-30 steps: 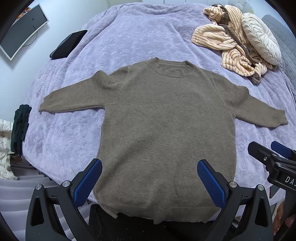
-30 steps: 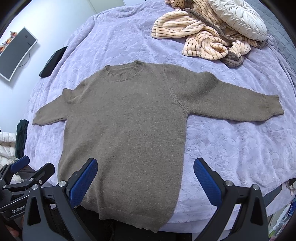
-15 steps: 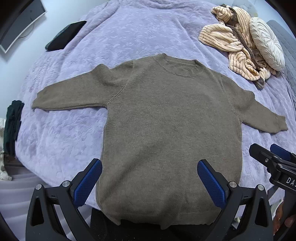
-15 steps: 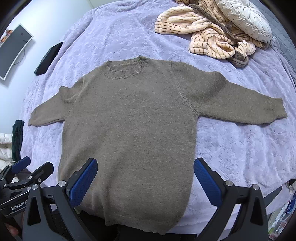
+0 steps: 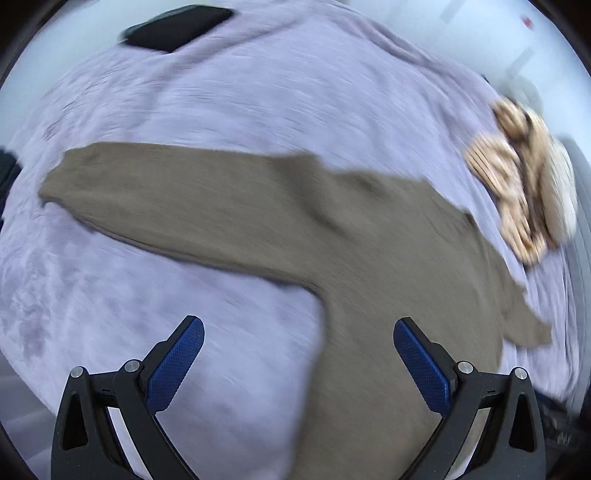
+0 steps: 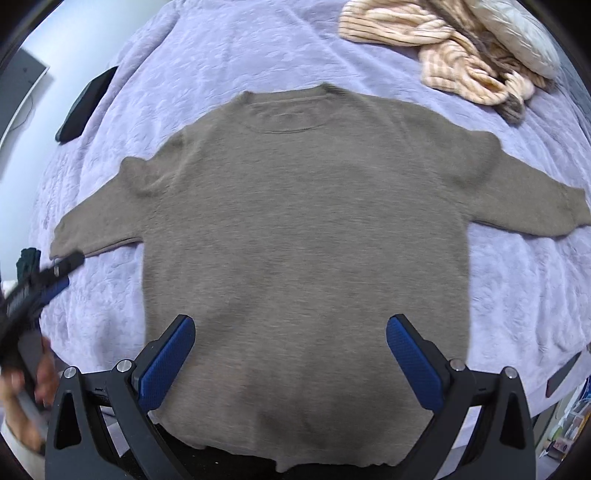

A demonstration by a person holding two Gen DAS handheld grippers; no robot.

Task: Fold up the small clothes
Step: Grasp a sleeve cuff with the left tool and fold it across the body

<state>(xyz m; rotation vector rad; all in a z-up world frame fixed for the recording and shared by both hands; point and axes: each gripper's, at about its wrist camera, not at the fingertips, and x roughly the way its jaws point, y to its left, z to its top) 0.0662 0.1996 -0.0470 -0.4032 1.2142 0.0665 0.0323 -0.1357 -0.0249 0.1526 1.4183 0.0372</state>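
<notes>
Left wrist view now blurred, sweater (image 5: 332, 240) (sleeve) nearer.

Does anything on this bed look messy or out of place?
The brown sweater lies flat and neat. The only untidy spot is a crumpled striped garment heaped against a pillow at the bed's far corner.

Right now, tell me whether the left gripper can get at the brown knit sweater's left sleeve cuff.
Probably yes. The left gripper hangs open close beside the brown knit sweater's sleeve cuff, which lies flat on the lilac bedspread with nothing covering it.
</notes>
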